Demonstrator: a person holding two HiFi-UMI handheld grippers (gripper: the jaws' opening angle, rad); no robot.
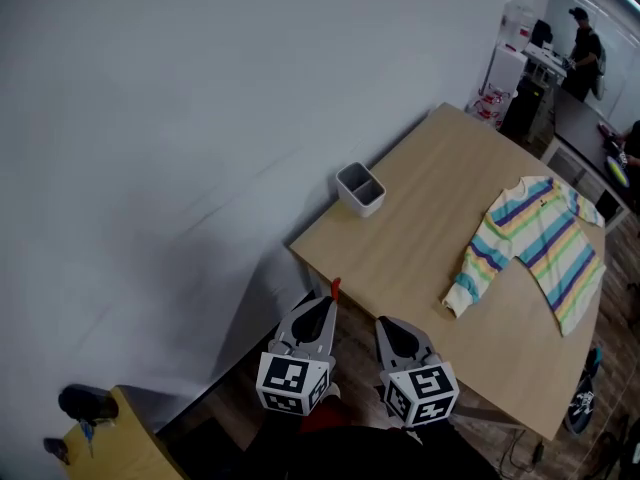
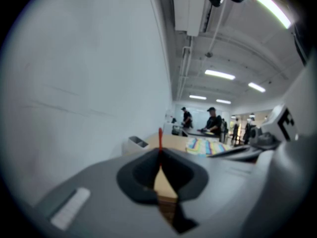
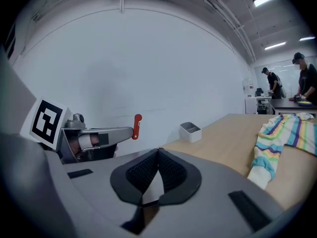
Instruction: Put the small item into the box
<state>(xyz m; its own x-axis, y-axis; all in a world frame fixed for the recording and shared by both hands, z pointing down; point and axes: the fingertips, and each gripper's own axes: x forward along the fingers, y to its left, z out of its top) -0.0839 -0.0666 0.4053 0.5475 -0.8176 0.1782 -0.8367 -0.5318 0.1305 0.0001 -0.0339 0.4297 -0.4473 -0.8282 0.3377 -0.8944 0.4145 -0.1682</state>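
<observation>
Wood table [image 1: 430,218] stands beside a big white wall [image 1: 150,118], and we hold both grippers just off its near corner. Our left gripper [image 1: 330,305] pinches a thin red item [image 1: 336,288] at its tips. Our right gripper [image 1: 386,326] is closed with nothing in it. The little white box [image 1: 360,190] sits close to the table edge by the wall. A striped sweater [image 1: 540,243] lies well apart, near the other edge, with bare wood between them.
</observation>
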